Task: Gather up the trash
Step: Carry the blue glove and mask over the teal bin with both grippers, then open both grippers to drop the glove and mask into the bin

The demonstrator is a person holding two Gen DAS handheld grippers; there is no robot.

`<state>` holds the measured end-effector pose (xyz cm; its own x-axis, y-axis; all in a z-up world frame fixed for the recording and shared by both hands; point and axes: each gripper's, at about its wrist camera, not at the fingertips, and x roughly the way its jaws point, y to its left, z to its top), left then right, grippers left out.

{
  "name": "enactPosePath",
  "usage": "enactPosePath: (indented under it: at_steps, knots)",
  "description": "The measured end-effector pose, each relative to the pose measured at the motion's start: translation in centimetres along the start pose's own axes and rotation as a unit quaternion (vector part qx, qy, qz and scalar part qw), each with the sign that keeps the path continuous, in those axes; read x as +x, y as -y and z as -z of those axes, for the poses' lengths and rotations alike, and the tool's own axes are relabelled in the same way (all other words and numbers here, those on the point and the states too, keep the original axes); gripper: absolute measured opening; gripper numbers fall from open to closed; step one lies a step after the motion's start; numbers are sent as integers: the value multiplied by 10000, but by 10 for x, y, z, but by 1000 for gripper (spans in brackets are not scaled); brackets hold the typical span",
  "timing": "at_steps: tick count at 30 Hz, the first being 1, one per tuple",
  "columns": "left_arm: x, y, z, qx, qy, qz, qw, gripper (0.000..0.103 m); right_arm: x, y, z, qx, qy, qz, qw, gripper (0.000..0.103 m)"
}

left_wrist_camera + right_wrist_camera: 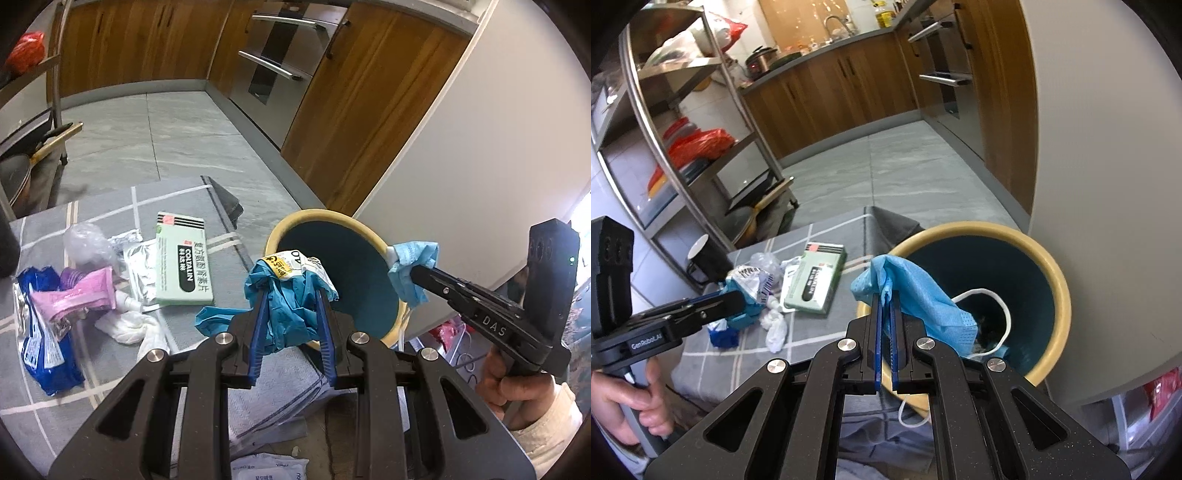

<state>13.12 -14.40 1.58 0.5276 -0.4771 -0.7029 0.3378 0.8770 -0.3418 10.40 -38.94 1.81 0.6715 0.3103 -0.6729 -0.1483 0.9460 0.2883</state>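
Carrying two loads toward the bin (1057, 295) at once is where trouble could start. The left claw (291, 295) is partly closed on a crumpled teal glove (286, 314) with a white printed wrapper (295, 264) bunched on top of it. The bundle hangs in front of the bin's near rim in the left wrist view, and in the right wrist view it looks short of the bin, over the worktop (798, 343).

The wrapper sits above the claw's fingers and I cannot tell whether they actually pinch it. If they only hold the glove, the wrapper could slide off onto the cloth.

The right claw (885, 295) is pressed fully closed on a blue face mask (923, 291). The mask drapes over the bin's rim, one white ear loop lies inside the bin, and another dangles outside below the rim.

That outer loop could catch on the rim, or the mask could cling to the claw's ridged pads on release and drop outside. The bin looks light and stands just beside the worktop edge, so a nudge from either claw might tip it.

More trash remains on the worktop: a green medicine box (183, 260), a pink wrapper (74, 299), a blue packet (44, 354) and white tissue (131, 326).
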Motion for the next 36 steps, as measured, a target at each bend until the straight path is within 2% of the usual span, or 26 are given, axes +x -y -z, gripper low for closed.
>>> enactPosePath:
  at_steps: [7,21,24,25,26,28,32,36]
  knots:
    - [24,18,-1,192,-224,164,9994,25,4,17,4,118,-130,175,9997,5]
    - [110,54,-1,413,-710,465,9955,26,9,40,9,611,-166,383,9973,5]
    - [121,53,1,401,-785,421,9952,36,11,44,12,684,-203,413,9966,5]
    - [123,53,1,402,-787,414,9952,41,12,45,12,700,-206,417,9965,5]
    - [124,52,1,386,-775,396,9955,51,15,45,12,725,-230,418,9962,5]
    - [121,50,0,339,-715,428,9959,60,20,46,11,741,-294,417,9959,5]
    - [110,43,-2,390,-590,322,9970,64,27,47,12,785,-400,449,9951,5]
    - [96,23,-5,104,-494,256,9984,67,42,39,12,654,-577,499,9949,5]
